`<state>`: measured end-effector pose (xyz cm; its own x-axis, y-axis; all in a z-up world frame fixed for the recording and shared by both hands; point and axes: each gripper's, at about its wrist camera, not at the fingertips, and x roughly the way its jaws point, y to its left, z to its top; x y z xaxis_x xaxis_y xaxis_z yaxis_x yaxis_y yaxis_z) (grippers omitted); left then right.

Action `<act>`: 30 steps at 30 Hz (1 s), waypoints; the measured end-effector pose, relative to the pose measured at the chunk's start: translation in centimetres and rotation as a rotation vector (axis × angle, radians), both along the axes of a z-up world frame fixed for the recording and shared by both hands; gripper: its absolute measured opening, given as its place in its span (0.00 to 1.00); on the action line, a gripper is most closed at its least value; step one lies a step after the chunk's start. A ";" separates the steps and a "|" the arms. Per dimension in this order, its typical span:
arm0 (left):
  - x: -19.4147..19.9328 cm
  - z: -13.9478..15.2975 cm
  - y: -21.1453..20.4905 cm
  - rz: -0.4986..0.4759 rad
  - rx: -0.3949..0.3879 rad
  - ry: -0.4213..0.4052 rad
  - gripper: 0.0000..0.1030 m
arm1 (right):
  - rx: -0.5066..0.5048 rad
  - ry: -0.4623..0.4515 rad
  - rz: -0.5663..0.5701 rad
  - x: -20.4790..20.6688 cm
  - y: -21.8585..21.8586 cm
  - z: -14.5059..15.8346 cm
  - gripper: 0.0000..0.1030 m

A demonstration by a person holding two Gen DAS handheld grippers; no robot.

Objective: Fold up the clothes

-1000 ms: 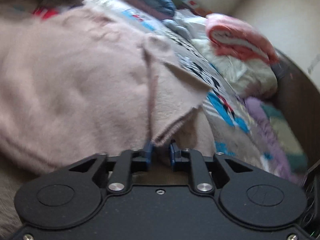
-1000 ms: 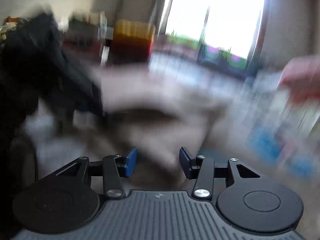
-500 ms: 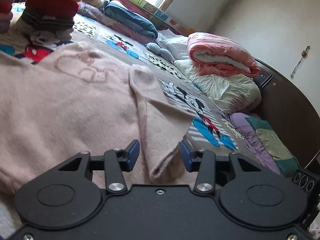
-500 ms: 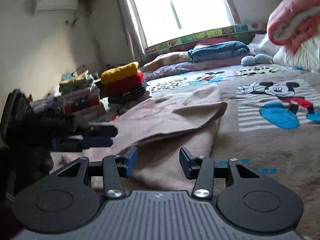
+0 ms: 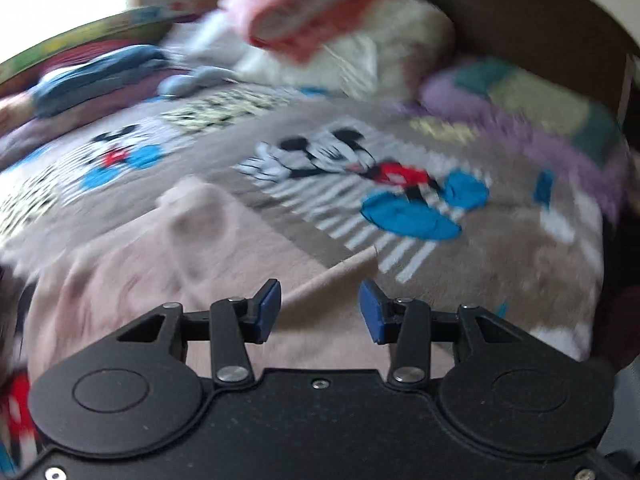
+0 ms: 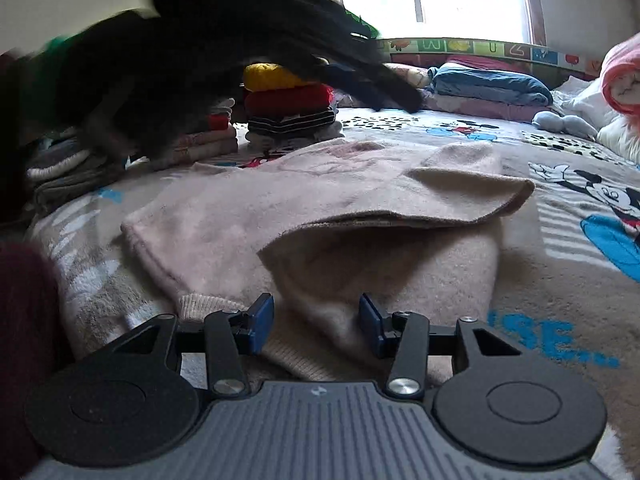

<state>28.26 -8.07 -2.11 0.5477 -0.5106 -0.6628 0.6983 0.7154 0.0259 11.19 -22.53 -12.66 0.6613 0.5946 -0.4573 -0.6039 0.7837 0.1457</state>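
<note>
A pale pink sweater (image 6: pixel 304 200) lies flat on the bed, with one sleeve (image 6: pixel 448 200) folded over its body. My right gripper (image 6: pixel 316 322) is open and empty, low over the sweater's ribbed hem (image 6: pixel 208 304). My left gripper (image 5: pixel 320 310) is open and empty above the sweater (image 5: pixel 160 272); that view is blurred by motion. A folded edge of the sweater (image 5: pixel 340 276) runs between its fingers without being held. The other gripper and arm show as a dark blur (image 6: pixel 240 32) at the upper left of the right wrist view.
The bed has a Mickey Mouse blanket (image 6: pixel 600 200). Stacks of folded clothes (image 6: pixel 288 104) stand at the back left. Folded bedding and pillows (image 5: pixel 328 28) are piled by the dark headboard (image 5: pixel 540 32). A purple patchwork quilt (image 5: pixel 540 120) lies at the right.
My left gripper let go of the sweater sleeve, opened, and swung right, away from the sweater. My right gripper stayed open and came low over the hem.
</note>
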 end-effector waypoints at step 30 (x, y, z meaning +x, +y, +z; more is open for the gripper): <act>10.3 -2.8 3.4 0.059 -0.317 0.211 0.06 | 0.134 0.065 0.025 1.1 -2.0 -0.6 0.47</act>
<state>38.51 -4.65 -4.91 0.4510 -0.6800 -0.5782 0.6218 0.7041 -0.3430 12.32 -24.53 -13.31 0.6172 0.6692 -0.4138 -0.6089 0.7393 0.2876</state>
